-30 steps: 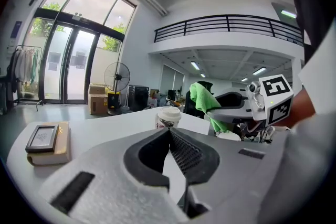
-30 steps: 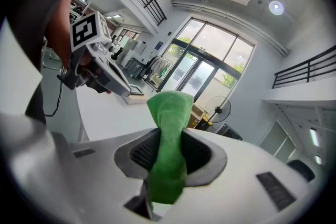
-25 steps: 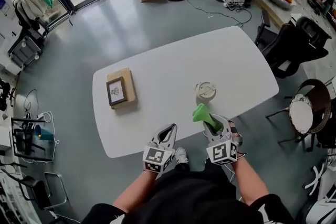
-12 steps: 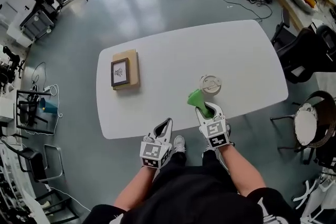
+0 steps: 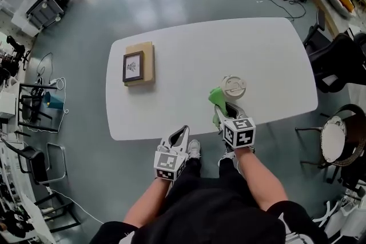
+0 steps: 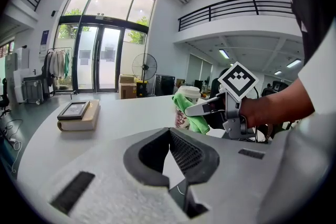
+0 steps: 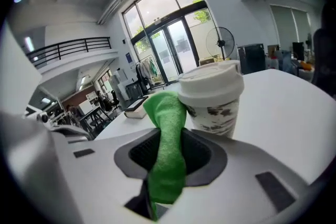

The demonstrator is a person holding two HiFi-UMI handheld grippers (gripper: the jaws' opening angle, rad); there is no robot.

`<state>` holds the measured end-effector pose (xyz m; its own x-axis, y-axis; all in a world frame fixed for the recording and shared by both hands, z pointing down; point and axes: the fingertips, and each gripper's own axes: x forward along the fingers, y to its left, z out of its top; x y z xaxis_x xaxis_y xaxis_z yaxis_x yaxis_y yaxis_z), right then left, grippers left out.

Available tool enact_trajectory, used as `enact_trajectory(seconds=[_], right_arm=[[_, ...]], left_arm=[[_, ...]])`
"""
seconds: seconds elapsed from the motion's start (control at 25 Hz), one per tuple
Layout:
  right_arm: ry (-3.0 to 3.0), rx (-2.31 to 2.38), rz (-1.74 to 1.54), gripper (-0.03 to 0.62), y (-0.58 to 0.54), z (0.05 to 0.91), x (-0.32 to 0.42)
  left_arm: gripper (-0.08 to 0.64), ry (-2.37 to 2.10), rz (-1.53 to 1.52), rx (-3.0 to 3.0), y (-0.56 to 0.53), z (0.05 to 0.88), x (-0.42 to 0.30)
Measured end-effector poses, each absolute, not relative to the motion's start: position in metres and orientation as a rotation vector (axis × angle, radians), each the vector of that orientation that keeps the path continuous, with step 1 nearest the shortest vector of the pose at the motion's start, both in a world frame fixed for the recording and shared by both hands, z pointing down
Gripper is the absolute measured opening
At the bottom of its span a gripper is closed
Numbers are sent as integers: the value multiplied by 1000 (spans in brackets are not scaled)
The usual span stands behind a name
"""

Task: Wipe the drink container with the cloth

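A paper cup with a white lid (image 5: pixel 233 88) (image 7: pixel 212 98) (image 6: pixel 187 107) stands upright near the front right of the white table (image 5: pixel 189 71). My right gripper (image 5: pixel 226 113) (image 7: pixel 157 202) is shut on a green cloth (image 5: pixel 217 98) (image 7: pixel 167 149) (image 6: pixel 190 114), whose free end lies against the cup's left side. My left gripper (image 5: pixel 181 139) (image 6: pixel 176 186) hangs just off the table's front edge, left of the cup, jaws shut with nothing between them.
A framed picture on a tan book (image 5: pixel 138 64) (image 6: pixel 79 114) lies at the table's left. Black chairs (image 5: pixel 338 63) and a round stool (image 5: pixel 334 140) stand to the right. A cart and racks (image 5: pixel 34 111) line the left floor.
My right gripper has carried the green cloth forward and right until it meets the cup's side. The left gripper has hardly moved.
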<state>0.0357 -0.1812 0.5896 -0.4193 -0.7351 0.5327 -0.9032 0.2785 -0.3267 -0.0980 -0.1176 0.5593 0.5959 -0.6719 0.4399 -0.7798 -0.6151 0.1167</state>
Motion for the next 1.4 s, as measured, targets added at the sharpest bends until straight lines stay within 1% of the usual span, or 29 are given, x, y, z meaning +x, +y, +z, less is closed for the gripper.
enact_trajectory(seconds=[0.32, 0.8, 1.24, 1.4], right_arm=[[-2267, 1578, 1186, 123, -188, 601, 41], [-2121, 1645, 1468, 123, -193, 649, 42], [-2032, 1579, 1662, 123, -196, 689, 37], [-2122, 1481, 1552, 123, -193, 676, 24]], left_arm=[[14, -1204, 537, 2495, -115, 567, -106], [14, -1212, 561, 2475, -116, 576, -119], [14, -1192, 598, 2460, -106, 587, -122], [14, -1196, 596, 2471, -112, 584, -122]])
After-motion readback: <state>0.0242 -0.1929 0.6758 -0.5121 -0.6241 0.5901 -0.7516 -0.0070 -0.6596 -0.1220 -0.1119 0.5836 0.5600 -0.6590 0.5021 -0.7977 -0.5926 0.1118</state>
